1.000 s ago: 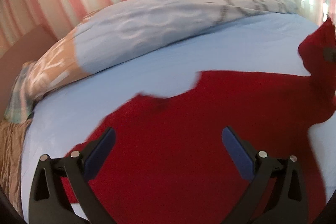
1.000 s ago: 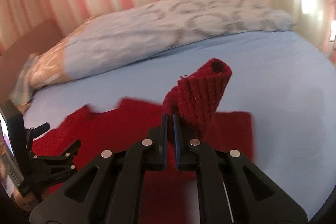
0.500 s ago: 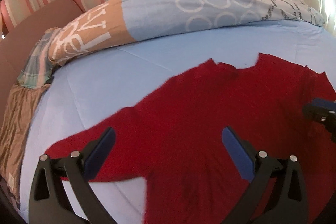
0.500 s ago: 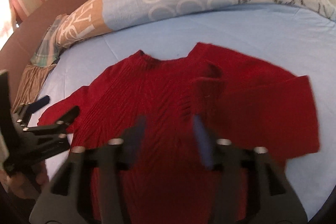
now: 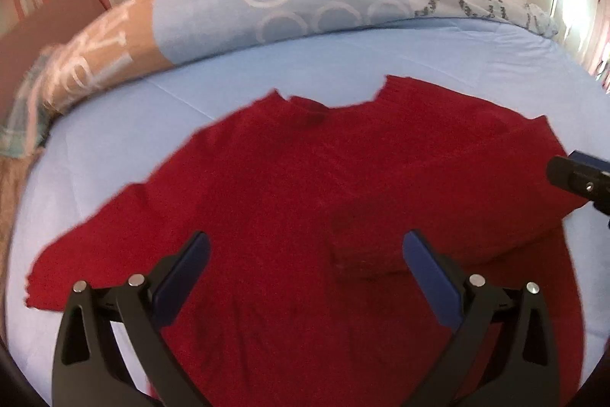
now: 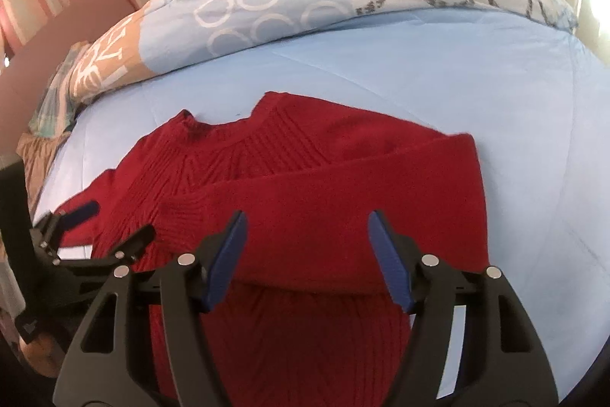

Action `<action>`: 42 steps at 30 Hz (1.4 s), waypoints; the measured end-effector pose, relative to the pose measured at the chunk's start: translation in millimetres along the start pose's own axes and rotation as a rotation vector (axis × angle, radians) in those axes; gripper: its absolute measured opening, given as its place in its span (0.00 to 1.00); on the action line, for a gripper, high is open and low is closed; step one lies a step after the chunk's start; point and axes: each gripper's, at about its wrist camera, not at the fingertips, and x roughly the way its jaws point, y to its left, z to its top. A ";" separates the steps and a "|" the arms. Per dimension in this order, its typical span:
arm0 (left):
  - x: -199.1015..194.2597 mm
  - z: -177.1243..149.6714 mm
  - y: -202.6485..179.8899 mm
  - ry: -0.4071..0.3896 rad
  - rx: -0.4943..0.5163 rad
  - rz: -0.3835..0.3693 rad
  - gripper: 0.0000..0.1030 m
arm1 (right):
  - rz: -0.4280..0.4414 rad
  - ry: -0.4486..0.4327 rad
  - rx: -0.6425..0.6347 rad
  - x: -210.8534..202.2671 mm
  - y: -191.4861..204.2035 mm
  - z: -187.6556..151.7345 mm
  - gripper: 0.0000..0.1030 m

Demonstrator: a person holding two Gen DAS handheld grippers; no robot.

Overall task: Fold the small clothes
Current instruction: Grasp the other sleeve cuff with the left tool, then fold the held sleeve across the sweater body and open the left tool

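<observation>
Red sweater [image 6: 289, 178] lies flat on blue bedsheet [image 6: 419, 71], one sleeve folded across chest, hem cut off by frame btm; left gripper [image 5: 305, 246] released above it, right gripper [image 6: 305, 227] opening, nothing between jaws.

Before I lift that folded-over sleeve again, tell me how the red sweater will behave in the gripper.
The red sweater is probably floppy: its folded sleeve drapes flat across the body without springing back. The ribbed knit looks thick, so a pinch should hold with little slipping. Lifted at one point, it would likely sag and drag the rest over the blue sheet.
</observation>
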 end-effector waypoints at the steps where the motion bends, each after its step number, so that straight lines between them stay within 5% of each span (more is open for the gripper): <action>1: 3.6 -0.8 -1.9 0.012 -0.010 -0.017 0.98 | 0.000 0.002 0.008 -1.0 -2.8 -2.1 0.65; 9: 33.7 -9.7 -4.2 0.081 -0.126 -0.159 0.95 | -0.032 0.010 -0.012 -2.7 -9.8 -19.6 0.65; 14: 28.1 -3.0 -16.9 0.050 -0.056 -0.140 0.73 | -0.050 0.019 -0.013 -2.2 -17.1 -22.4 0.65; 16: 27.4 -0.2 -26.8 0.047 0.005 -0.116 0.52 | -0.059 0.023 -0.010 -2.0 -20.3 -22.7 0.65; 20: 33.5 -0.1 -32.3 0.062 0.051 -0.082 0.47 | -0.077 0.016 -0.005 -5.5 -27.3 -21.7 0.65; 22: 33.5 1.2 -29.1 0.062 0.046 -0.099 0.24 | -0.086 0.014 0.002 -6.6 -31.4 -21.3 0.65; 25: 28.5 3.0 -27.3 0.050 0.051 -0.156 0.09 | -0.096 0.015 0.010 -6.4 -36.2 -20.0 0.65; 34: -5.7 17.6 -14.3 -0.085 0.149 -0.089 0.07 | -0.115 -0.013 0.015 -10.7 -35.9 -14.8 0.65; 38: -19.8 31.5 26.5 -0.139 0.168 0.007 0.07 | -0.117 -0.018 0.011 -9.1 -29.9 -9.0 0.65; 42: -14.1 20.4 70.5 -0.105 0.174 0.075 0.07 | -0.095 -0.009 0.008 2.0 -19.2 -5.5 0.67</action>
